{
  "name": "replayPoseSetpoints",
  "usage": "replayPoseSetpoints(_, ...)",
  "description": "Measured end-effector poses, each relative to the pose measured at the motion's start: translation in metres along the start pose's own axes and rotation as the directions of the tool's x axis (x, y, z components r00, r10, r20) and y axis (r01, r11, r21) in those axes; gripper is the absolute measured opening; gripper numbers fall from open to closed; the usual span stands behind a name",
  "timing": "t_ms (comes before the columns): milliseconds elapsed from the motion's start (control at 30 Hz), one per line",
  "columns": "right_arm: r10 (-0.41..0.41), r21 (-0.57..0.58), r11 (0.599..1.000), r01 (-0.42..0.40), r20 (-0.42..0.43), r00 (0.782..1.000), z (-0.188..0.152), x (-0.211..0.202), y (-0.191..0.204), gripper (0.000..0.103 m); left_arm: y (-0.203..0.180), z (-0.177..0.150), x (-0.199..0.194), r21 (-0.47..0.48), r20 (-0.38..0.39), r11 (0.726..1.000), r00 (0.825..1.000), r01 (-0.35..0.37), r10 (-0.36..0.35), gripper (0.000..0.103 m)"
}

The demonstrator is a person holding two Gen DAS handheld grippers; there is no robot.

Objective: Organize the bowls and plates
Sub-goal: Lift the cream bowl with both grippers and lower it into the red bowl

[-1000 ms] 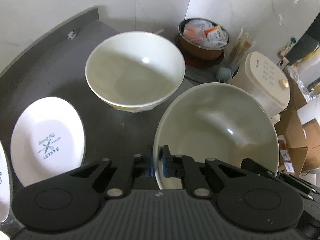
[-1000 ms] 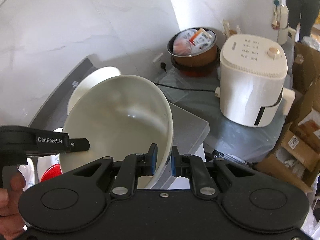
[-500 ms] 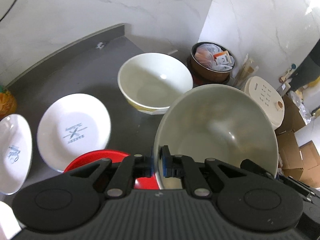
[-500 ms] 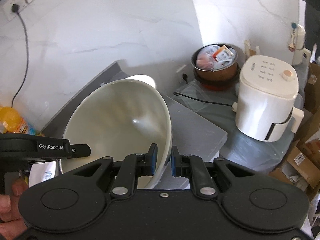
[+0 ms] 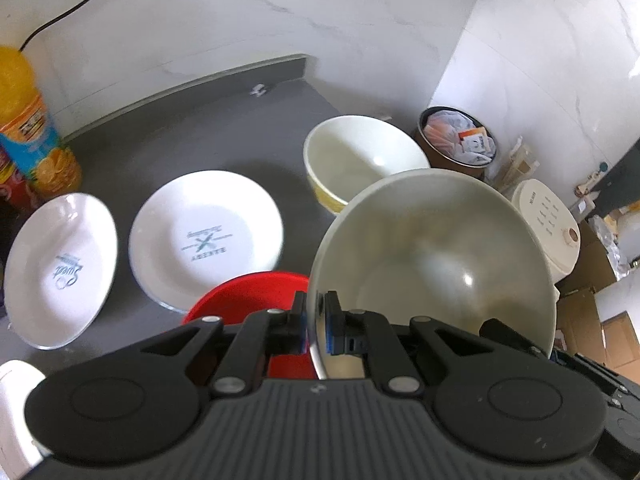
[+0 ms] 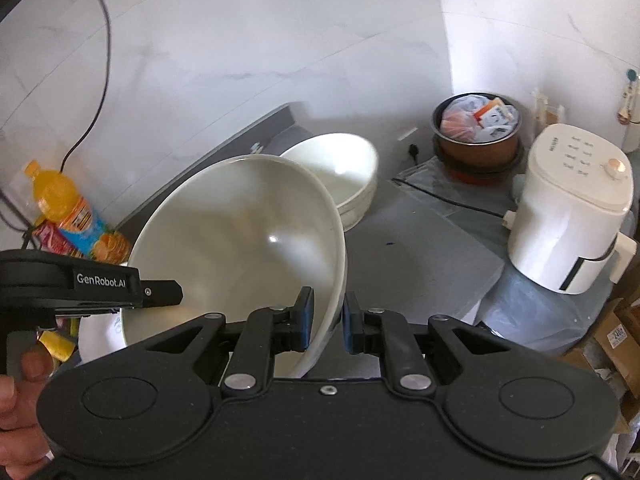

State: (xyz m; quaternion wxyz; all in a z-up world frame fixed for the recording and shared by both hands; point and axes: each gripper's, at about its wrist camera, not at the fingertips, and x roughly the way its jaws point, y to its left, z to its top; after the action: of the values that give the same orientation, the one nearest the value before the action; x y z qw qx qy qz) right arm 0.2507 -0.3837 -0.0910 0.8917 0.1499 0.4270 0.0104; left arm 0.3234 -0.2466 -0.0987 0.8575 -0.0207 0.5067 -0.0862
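Bowl (image 5: 432, 256) rim pinched by left gripper (image 5: 316, 322); right gripper (image 6: 325, 322) clamps its opposite rim.

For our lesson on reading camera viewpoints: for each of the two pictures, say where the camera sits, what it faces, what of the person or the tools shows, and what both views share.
Left wrist: sits behind the left tongs, looking down at the dark grey countertop with two white printed plates; only the tongs show, clamped on the large pale glossy bowl.
Right wrist: sits behind the right tongs, facing the wall corner; shows the left tool and a hand.
Shared: that held bowl, second cream bowl, white appliance.
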Motion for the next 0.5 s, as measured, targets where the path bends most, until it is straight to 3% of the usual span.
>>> replayPoseSetpoints(500, 0.051, -0.091, 0.994, -0.059, -0.085, 0.995, -0.014, 0.016, 0.036, 0.015, 0.048, -0.021, -0.013, -0.110, -0.010, 0.992, 0.998, -0.062, 0.061, 0.007)
